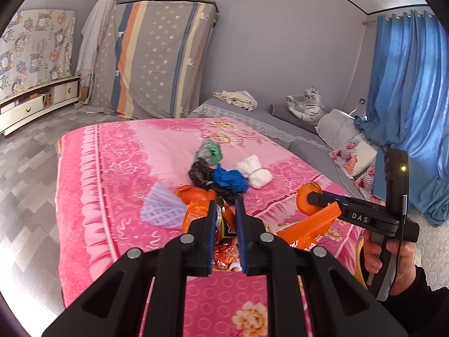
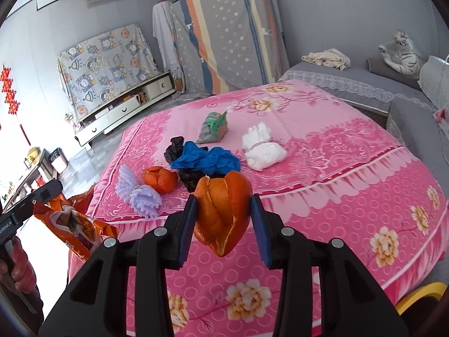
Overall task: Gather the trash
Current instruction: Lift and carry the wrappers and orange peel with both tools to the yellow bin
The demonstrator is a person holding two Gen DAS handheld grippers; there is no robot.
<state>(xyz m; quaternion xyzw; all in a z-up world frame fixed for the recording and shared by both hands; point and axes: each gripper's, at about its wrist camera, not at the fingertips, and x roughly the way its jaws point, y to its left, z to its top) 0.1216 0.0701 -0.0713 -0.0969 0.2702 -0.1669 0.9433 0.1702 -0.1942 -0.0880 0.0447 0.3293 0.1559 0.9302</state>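
My left gripper (image 1: 226, 210) is shut on the rim of an orange snack bag (image 1: 224, 248), held above the pink bed; the bag also shows in the right wrist view (image 2: 74, 226). My right gripper (image 2: 224, 210) is shut on an orange peel (image 2: 223, 210), seen in the left wrist view (image 1: 308, 200) beside the bag. On the bedspread (image 2: 336, 140) lie another orange peel (image 2: 160, 179), a purple foam fruit net (image 2: 140, 193), a blue bag (image 2: 207, 160), a black bag (image 2: 175, 147), a white tied bag (image 2: 262, 150) and a green-grey wrapper (image 2: 213, 127).
A grey sofa (image 2: 350, 75) with a toy tiger (image 2: 401, 53) runs behind the bed. A cabinet (image 2: 126, 109) and covered mattresses (image 2: 224, 36) stand by the wall. A small bin (image 2: 59, 160) stands on the floor at left. Blue curtains (image 1: 407, 98) hang at right.
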